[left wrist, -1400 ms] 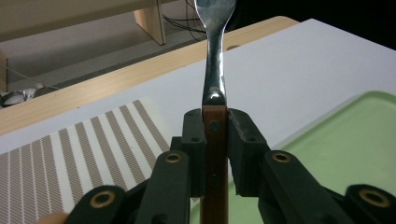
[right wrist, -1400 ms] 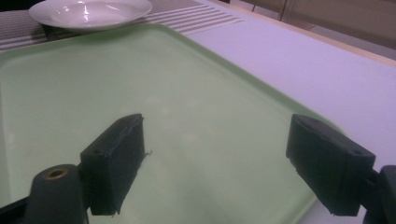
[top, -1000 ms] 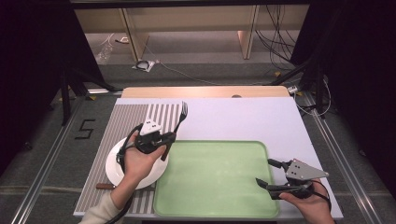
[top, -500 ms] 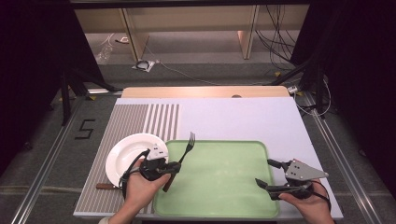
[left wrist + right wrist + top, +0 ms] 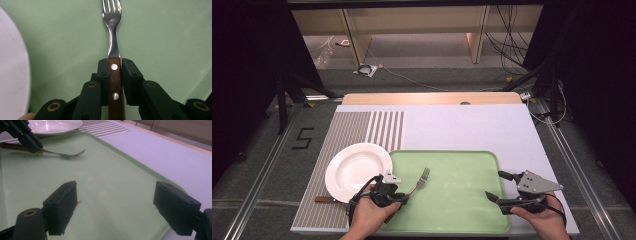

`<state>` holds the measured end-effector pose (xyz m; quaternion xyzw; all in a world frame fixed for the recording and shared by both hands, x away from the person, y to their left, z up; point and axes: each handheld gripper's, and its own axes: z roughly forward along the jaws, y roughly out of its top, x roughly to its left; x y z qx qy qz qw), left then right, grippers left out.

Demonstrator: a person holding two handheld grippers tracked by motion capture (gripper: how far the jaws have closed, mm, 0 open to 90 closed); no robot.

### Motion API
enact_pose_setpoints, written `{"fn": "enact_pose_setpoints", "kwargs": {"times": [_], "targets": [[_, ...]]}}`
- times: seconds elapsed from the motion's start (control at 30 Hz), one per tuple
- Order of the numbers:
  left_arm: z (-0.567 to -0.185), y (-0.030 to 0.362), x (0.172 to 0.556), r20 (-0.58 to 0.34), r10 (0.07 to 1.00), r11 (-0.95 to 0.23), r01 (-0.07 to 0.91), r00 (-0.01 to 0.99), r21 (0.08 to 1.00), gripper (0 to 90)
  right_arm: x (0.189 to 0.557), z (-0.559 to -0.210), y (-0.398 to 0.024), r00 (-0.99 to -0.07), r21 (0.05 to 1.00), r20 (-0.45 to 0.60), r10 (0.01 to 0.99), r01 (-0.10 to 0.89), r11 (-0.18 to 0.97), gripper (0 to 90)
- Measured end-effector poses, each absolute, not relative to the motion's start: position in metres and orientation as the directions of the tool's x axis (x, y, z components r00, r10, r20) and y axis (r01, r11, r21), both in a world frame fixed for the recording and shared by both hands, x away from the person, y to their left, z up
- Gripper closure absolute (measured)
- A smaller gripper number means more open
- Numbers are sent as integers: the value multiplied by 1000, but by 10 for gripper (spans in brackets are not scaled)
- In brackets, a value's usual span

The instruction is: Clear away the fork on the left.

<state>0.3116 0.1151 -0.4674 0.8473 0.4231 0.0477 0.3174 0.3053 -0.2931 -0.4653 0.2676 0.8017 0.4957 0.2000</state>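
**Over the green tray: fork held low in the left jaws**

At the near-left corner of the tray [image 5: 462, 200], the left gripper [image 5: 388, 192] grasps a fork [image 5: 113, 37] by its brown wooden handle. In the left gripper view the 2 jaws are clenched on the handle at its upper rivet, with the steel neck and tines reaching straight ahead along the jaw line.

- Long axis: in the high view the fork runs from near-left to far-right, tines pointing toward the tray's middle. Handle end sits at the tray's left edge.
- Height: in the right gripper view the tines lie very low over the green surface; cannot tell if they touch.
- Judgement: the fork looks about to be laid on the tray. That needs only a small drop and a release, nothing under it.

Right gripper [image 5: 507, 192] rests at the tray's near-right corner, jaws released and wide apart, holding nothing, well apart from the fork. The left hand is plainly the nearer.

Around: white plate [image 5: 357, 170] just left of the tray, its rim beside the left gripper, on the striped mat [image 5: 357, 127]. A dark-handled utensil [image 5: 324, 199] lies near the plate's front edge. Pale worktop [image 5: 472, 125] beyond.
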Motion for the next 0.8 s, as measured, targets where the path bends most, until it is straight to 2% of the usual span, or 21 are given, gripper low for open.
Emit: {"fn": "enact_pose_setpoints", "kwargs": {"times": [0.03,0.1,0.17,0.2,0.33,0.37,0.47,0.57,0.63,0.7,0.8], "targets": [[-468,115,311,-171,748,-450,679,642,581,755,305,-465,-293,-777,902,-55,627,231,365,203],[-465,113,311,-154,742,-450,655,652,607,680,306,-465,-293,-777,902,-56,627,229,365,203],[-459,111,314,-140,720,-452,613,680,648,665,305,-465,-293,-775,897,-60,629,235,374,203],[-456,109,316,-127,707,-466,593,696,656,680,305,-465,-293,-776,897,-59,628,235,374,203],[-456,89,331,-147,614,-537,547,775,642,873,306,-466,-292,-776,899,-57,628,233,370,203],[-459,82,335,-142,594,-560,534,792,633,896,306,-465,-292,-776,899,-56,629,234,370,203],[-468,65,345,-100,570,-614,503,816,608,898,305,-465,-293,-775,901,-56,629,232,366,203],[-475,58,351,-105,562,-630,506,821,589,898,306,-466,-294,-774,900,-53,630,237,366,203],[-475,57,355,-103,569,-623,510,816,593,898,306,-466,-294,-776,900,-52,629,236,366,203],[-475,58,357,-47,592,-628,496,805,599,898,306,-466,-294,-777,900,-52,628,237,367,203],[-475,62,360,-26,625,-615,513,780,598,898,305,-466,-293,-777,899,-53,627,236,368,203]]}}
